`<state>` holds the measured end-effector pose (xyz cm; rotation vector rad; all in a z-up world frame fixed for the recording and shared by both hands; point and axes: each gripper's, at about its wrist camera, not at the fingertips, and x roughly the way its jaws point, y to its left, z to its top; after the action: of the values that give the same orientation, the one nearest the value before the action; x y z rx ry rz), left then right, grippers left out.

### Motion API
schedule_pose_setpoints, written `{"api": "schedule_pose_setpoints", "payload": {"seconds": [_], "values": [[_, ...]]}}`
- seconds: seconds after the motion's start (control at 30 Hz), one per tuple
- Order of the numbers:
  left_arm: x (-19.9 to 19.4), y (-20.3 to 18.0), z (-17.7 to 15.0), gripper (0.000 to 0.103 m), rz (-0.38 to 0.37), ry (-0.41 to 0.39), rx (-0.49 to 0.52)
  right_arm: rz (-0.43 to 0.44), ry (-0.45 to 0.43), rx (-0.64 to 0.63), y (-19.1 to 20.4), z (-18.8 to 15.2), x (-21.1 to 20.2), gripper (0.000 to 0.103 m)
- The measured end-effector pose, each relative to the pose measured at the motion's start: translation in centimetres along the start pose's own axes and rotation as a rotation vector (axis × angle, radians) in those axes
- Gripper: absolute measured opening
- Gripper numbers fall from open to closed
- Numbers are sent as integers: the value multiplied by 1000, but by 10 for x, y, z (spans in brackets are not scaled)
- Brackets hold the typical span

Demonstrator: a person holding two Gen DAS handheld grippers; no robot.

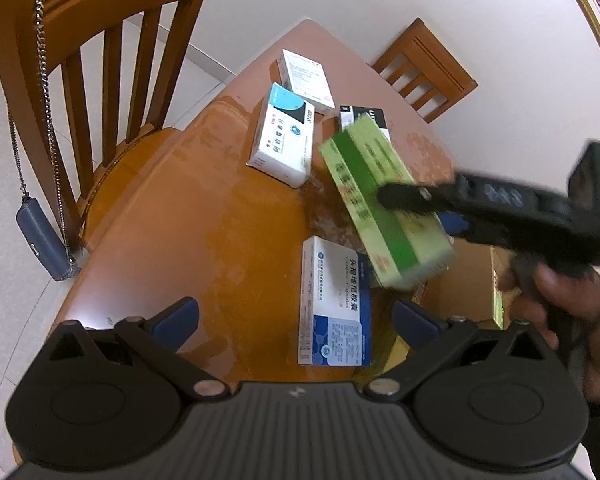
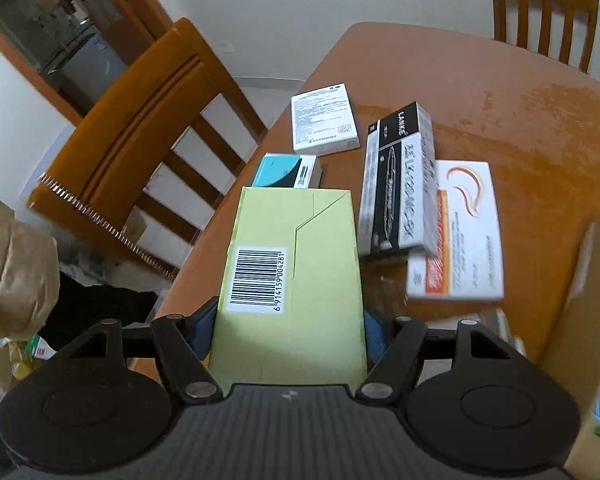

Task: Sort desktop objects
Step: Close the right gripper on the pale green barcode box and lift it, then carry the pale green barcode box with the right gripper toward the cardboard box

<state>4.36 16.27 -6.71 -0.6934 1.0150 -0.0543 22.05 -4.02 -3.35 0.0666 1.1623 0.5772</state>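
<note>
1. Green box (image 2: 290, 280): clamped between both blue pads of the right gripper (image 2: 290, 330), barcode face up, raised clear of the wooden table (image 1: 220, 220).
2. Right gripper: jaws closed on the box's long sides.
3. Left gripper (image 1: 296, 318): jaws spread wide, nothing between them, above the table edge beside a blue-and-white box (image 1: 334, 312).
4. Other boxes lie farther back; a black-and-white box (image 2: 398, 184) overlaps an orange-striped one (image 2: 460, 236).

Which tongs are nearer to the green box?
Right. The right tongs grip the green box; the left tongs stand open over the table, apart from it.
</note>
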Motion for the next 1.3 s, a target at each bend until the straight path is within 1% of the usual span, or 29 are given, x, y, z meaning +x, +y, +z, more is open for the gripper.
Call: {"api": "schedule_pose_setpoints", "payload": {"seconds": [0.13,0.37,0.47,0.57,0.67,0.77,0.87,1.03,1.2,1.3], "values": [[0,-4,-4,103,2,10,13,13,8,-44,-3,-28,-29,74],[2,-14,-13,103,17,22,39,13,46,-178,-27,-84,-84,74],[5,-26,-21,103,18,27,51,0,63,-243,-41,-108,-107,74],[9,-44,-31,103,6,44,81,-15,80,-303,-56,-134,-119,74],[19,-73,-41,103,-21,95,148,-23,100,-353,-74,-161,-121,74],[33,-100,-56,103,-88,168,165,-33,106,-418,-86,-184,-120,74],[49,-120,-71,103,-150,227,128,-41,109,-474,-97,-202,-120,74],[73,-133,-93,103,-186,314,30,-42,103,-566,-117,-223,-120,74],[87,-134,-103,103,-210,357,-61,-14,76,-691,-129,-239,-121,74],[93,-134,-106,103,-228,370,-113,-42,95,-764,-131,-247,-116,74]]}}
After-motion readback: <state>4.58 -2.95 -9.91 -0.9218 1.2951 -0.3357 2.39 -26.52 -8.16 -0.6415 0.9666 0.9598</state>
